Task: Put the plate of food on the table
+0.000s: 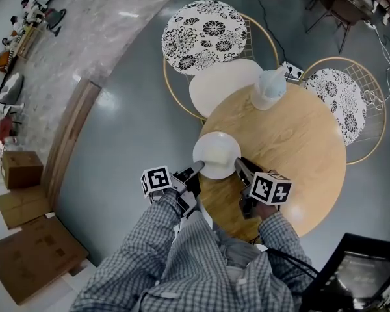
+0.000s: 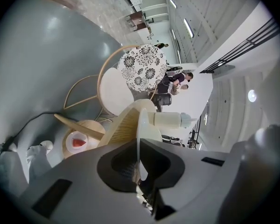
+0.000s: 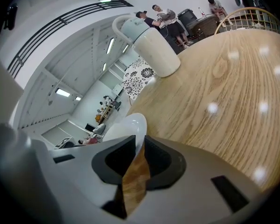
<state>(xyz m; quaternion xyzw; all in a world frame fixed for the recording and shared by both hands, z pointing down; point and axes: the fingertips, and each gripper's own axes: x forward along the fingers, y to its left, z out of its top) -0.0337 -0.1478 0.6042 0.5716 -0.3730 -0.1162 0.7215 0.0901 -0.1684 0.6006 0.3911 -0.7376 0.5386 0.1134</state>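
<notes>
One white plate point(image 1: 216, 153) hangs over the near edge of the round wooden bench point(image 1: 292, 142). It is carried between two claws at opposite sides of its rim, and from above no food shows on it. The left claw point(image 1: 194, 169) is clenched on the plate's left rim, and its own view shows the thin white edge point(image 2: 142, 125) pinched between the jaws. The right claw point(image 1: 239, 166) is likewise clenched on the right rim point(image 3: 126, 127), with the wood grain of the bench just below. No view shows whether the plate's base touches the wood yet.

The step in hand looks like the set-down. It would go best if both claws came down at the same rate, so the plate stays level and nothing can slide off. Part of the plate seems to overhang the bench edge nearest the person. Carrying it a little further in before lowering would leave it safer. Neither claw should let go until the base sits flat, and then both together.

A white jug point(image 1: 268, 90) stands well apart at the far side. Two chairs with flowered cushions point(image 1: 205, 28) sit beyond it.
</notes>
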